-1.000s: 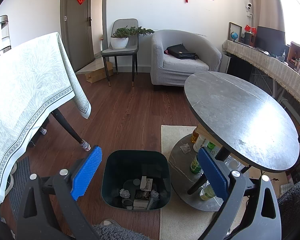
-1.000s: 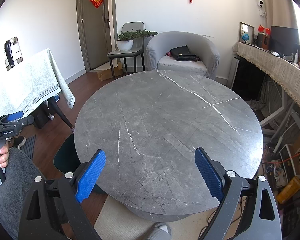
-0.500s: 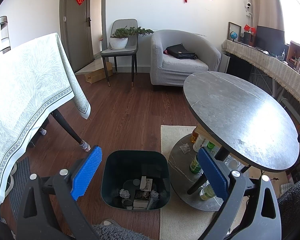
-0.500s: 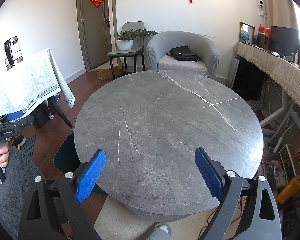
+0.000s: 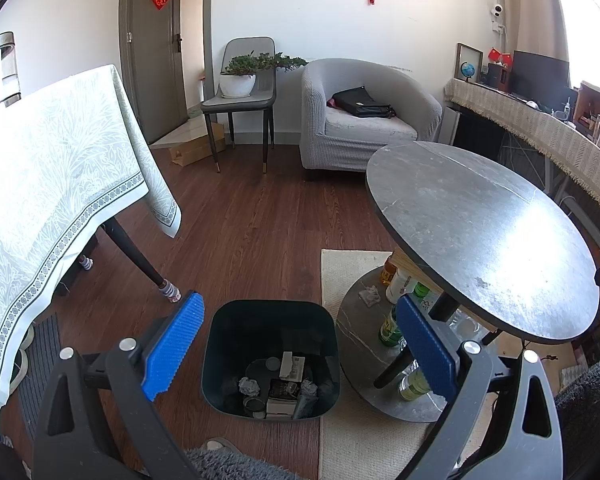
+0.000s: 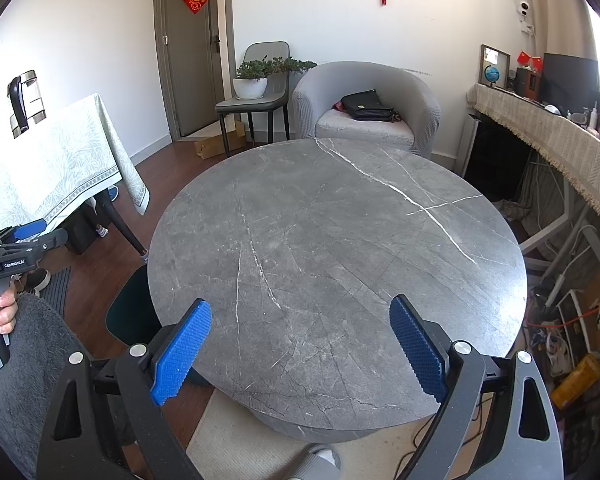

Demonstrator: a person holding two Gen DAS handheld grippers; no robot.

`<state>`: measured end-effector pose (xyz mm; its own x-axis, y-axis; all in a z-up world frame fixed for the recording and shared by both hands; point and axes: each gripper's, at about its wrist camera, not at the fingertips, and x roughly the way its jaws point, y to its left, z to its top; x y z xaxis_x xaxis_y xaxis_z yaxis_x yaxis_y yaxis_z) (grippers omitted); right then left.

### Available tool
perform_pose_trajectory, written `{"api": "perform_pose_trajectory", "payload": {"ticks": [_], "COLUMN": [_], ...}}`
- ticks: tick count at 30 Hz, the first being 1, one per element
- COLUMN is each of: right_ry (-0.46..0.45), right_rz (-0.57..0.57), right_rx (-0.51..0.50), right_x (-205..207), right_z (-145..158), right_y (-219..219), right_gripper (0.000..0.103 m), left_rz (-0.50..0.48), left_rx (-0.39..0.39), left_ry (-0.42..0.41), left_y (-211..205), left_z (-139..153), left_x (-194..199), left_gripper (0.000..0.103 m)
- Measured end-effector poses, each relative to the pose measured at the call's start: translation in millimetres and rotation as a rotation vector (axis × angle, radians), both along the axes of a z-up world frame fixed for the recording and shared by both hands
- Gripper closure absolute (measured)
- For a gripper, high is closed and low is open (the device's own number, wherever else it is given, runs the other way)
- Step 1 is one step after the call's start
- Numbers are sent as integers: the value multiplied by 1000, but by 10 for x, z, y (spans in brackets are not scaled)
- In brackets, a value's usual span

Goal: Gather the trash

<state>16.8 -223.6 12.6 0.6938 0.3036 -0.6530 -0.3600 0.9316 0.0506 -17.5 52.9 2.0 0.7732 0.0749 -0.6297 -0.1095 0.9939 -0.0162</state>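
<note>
Nothing has shifted since the earlier frames: both the left gripper point(image 5: 296, 344) and right gripper point(image 6: 300, 344) gape empty, while a crumpled tissue point(image 5: 369, 294) on the table's lower shelf point(image 5: 352, 320), beside the bin point(image 5: 271, 360), looks light, soft and pinchable anywhere across its bulk.

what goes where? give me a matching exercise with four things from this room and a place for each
Things:
1. black leather bag
2. white potted plant
3. crumpled paper trash
4. green glass bottle

Places:
A. lower shelf of the round grey marble table
B. grey upholstered armchair
C. dark green waste bin
D. grey dining chair

Pairs: 1-B, 2-D, 3-C, 4-A
</note>
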Motion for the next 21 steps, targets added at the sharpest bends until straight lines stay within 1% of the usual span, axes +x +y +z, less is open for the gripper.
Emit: {"api": "perform_pose_trajectory", "payload": {"ticks": [12, 21], "right_ry": [0, 1], "right_rz": [0, 0], "right_rx": [-1, -2], "right_x": [0, 1], "right_z": [5, 9], "right_y": [5, 9], "right_gripper": [11, 11], "left_rz": [-8, -10], "left_rx": [-5, 5], "left_ry": [5, 14], "left_y": [2, 17], "left_z": [-9, -18], "left_x": [6, 31], "left_gripper": [4, 4]}}
